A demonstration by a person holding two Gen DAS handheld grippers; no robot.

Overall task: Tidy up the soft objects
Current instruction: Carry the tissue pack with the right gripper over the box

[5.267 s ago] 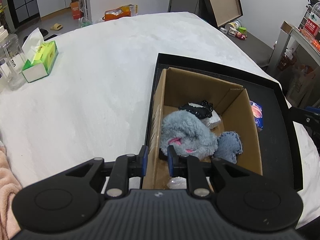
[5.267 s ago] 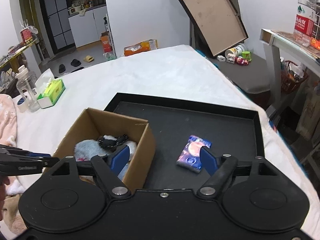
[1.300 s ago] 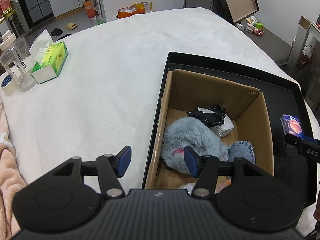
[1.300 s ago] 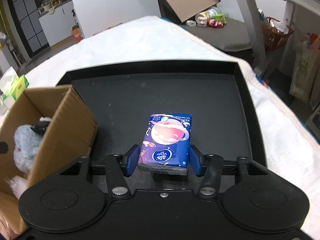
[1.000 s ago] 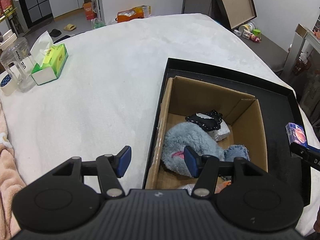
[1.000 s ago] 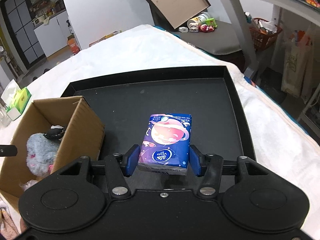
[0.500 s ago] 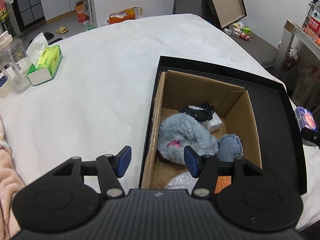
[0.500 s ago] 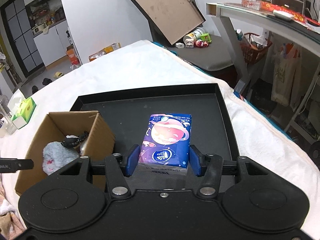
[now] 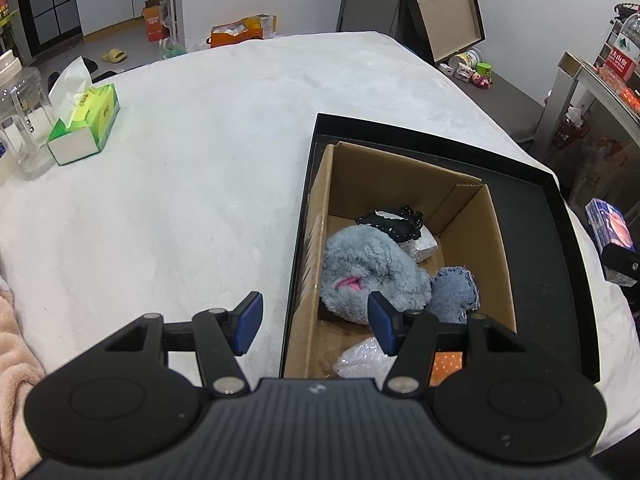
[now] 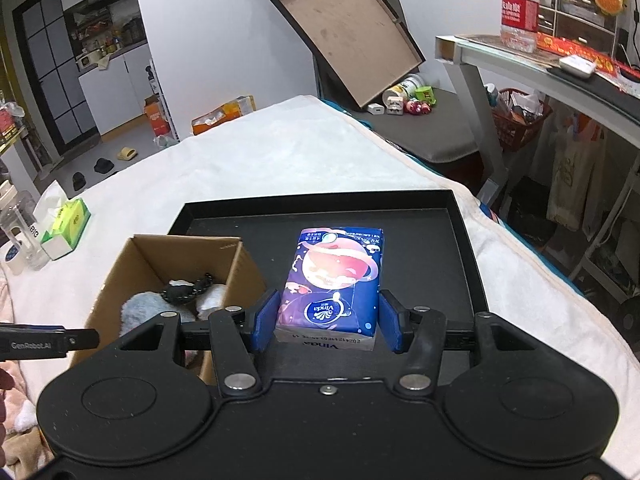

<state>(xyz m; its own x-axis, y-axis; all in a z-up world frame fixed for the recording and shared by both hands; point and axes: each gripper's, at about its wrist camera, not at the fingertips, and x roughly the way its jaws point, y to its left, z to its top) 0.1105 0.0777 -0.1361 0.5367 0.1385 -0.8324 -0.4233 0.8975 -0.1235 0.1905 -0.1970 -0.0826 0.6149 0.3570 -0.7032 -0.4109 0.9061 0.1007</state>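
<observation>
My right gripper (image 10: 327,322) is shut on a blue tissue pack (image 10: 335,276) and holds it above the black tray (image 10: 464,216); the pack also shows at the right edge of the left wrist view (image 9: 610,228). An open cardboard box (image 9: 500,248) stands in the tray's left part (image 10: 120,272). It holds a grey plush (image 9: 368,268), a denim piece (image 9: 456,288), a black lace item (image 9: 394,220) and a white bag (image 9: 364,360). My left gripper (image 9: 316,322) is open and empty, straddling the box's near left wall.
A green tissue box (image 9: 86,124) and a clear jar (image 9: 20,120) stand at the far left of the white bedcover (image 9: 192,184). A pink blanket (image 9: 16,356) lies at the near left. A desk (image 10: 540,64) with a water bottle stands to the right.
My right gripper closed on the tissue pack earlier and has lifted it higher above the tray. My left gripper, once nearly shut at the box wall, is open and has shifted slightly.
</observation>
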